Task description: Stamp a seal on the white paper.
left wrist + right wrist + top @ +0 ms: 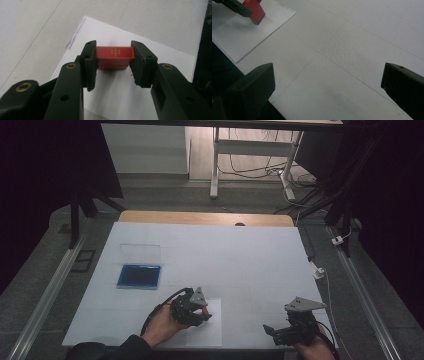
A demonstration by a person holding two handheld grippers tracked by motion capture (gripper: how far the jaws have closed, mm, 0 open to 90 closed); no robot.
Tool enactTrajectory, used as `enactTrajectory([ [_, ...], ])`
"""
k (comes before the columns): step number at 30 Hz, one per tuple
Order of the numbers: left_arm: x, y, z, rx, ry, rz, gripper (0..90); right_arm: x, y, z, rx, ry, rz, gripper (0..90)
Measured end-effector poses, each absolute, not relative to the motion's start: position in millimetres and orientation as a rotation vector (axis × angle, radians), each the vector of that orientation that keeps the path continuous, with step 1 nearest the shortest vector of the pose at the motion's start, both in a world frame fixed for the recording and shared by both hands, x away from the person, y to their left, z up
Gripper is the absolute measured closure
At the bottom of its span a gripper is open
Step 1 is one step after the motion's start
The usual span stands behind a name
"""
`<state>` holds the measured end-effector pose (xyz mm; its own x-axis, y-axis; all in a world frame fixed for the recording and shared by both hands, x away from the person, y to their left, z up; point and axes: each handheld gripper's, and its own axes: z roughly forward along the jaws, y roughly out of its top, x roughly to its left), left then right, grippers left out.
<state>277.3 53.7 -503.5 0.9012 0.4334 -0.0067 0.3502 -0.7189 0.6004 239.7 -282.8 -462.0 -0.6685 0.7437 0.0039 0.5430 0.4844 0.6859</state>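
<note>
Right claw (280,332) was held released and idle near the counter (250,255) edge, left claw (113,65) was clenched on the red stamp (114,58) above the white sheet (155,50), best lowered flat and square, blue tray (139,276) beyond.

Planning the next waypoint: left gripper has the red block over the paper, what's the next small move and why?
Probably lower it straight down onto the white paper. The left gripper is shut on the red block, held above the sheet; the right gripper sits open and apart.
</note>
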Motion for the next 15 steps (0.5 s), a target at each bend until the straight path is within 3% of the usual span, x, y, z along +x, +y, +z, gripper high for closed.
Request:
enactTrajectory([
  [11, 278.0, 59.2, -509.1, 2.392, 0.593, 0.141, 58.6, 239.8, -281.2, -462.6, 1.077, 2.451, 0.955, 0.0],
  [15, 274.0, 56.7, -509.1, 2.401, 0.593, 0.181, 58.7, 240.2, -280.6, -462.8, 1.075, 2.458, 0.948, 0.0],
])
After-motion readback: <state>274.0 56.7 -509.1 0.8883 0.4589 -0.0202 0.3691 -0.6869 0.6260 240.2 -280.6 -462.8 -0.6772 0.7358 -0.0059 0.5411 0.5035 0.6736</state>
